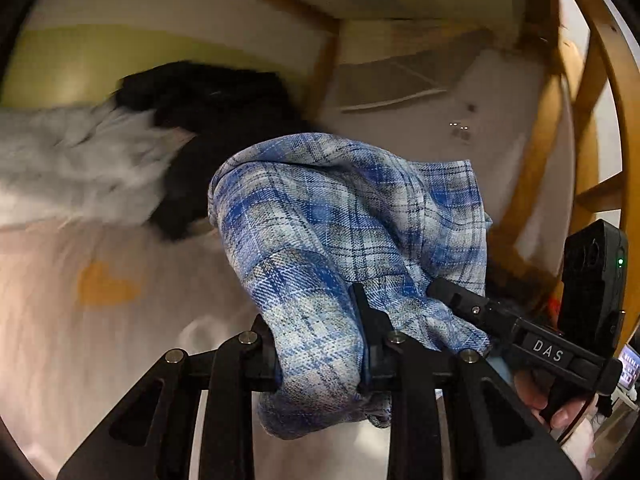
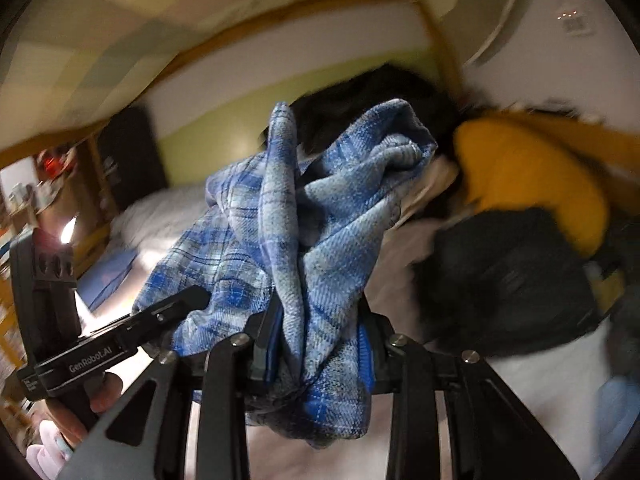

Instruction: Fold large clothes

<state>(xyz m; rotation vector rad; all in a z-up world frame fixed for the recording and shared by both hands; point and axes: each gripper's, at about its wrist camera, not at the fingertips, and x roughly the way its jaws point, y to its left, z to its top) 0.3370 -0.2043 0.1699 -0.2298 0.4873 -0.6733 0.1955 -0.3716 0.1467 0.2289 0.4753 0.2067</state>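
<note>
Both the left tool (image 1: pixel 320 344) and the right tool (image 2: pixel 320 344) are clenched on a bunched blue plaid shirt (image 1: pixel 344 216), held above the bed (image 1: pixel 100 320); soft, light and limp, it is probably best gripped at corners or seams.

Black garment (image 1: pixel 224 128) and grey cloth (image 1: pixel 72 168) motion-blurred, yellow item (image 2: pixel 532 184) smeared, plaid shirt (image 1: pixel 340 248) hiding bedding behind
</note>
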